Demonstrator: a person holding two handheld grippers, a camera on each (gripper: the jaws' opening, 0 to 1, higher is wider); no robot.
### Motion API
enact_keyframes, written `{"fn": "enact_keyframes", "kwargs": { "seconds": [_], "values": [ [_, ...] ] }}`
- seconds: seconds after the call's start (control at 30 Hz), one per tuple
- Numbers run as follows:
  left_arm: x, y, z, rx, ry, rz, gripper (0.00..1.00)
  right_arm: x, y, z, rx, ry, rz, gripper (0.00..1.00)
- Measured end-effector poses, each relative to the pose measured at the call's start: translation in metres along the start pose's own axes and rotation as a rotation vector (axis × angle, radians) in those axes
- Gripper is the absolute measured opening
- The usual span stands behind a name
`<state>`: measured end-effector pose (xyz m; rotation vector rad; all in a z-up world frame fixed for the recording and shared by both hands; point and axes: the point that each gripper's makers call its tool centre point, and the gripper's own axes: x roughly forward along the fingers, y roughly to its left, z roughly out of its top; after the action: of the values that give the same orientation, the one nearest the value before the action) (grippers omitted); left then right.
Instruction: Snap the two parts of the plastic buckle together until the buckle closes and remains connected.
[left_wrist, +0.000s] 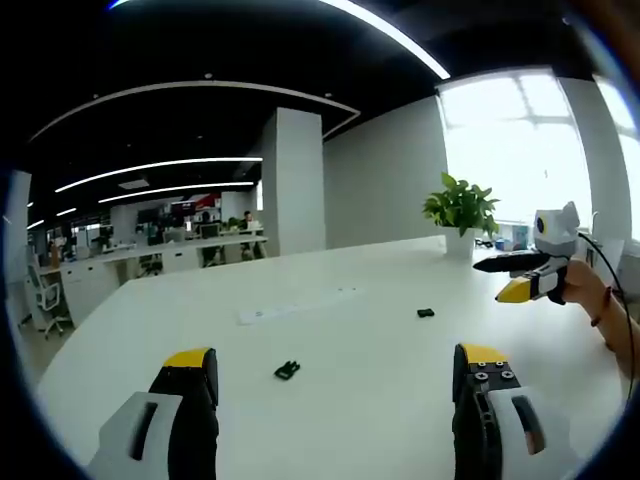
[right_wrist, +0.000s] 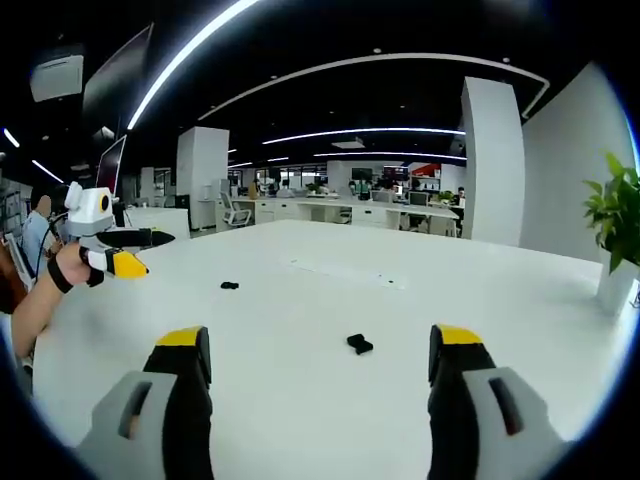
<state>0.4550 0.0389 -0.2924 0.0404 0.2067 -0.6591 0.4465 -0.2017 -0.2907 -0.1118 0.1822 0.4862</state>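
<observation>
A broad white table (left_wrist: 400, 380) in an open-plan office carries the whole scene, with a potted plant (left_wrist: 461, 208) standing at its far edge by the window and a long flat white strip (left_wrist: 297, 305) lying toward the table's middle. The left gripper (left_wrist: 335, 375) hovers above the table's near side with its yellow-tipped jaws spread wide and nothing between them; the right gripper (right_wrist: 320, 355) hangs over the table from the opposite side, jaws likewise apart and empty, so each seems poised to reach for a piece. The two parts of the black plastic buckle rest on the table, well apart and unjoined: the larger buckle part (left_wrist: 287, 370) lies between and just ahead of the left gripper's jaws, while the smaller buckle part (left_wrist: 425, 313) sits farther out, toward the plant. Judging by this, the snapping has not yet begun.
</observation>
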Motion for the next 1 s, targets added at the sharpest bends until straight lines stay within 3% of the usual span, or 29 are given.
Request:
{"fn": "enact_keyframes", "kwargs": {
  "seconds": [1.0],
  "values": [
    [-0.0012, -0.0031, -0.0037, 0.005, 0.009, -0.001, 0.99, -0.0006, 0.0007, -0.0009, -0.002, 0.005, 0.001, 0.9]
  ]
}}
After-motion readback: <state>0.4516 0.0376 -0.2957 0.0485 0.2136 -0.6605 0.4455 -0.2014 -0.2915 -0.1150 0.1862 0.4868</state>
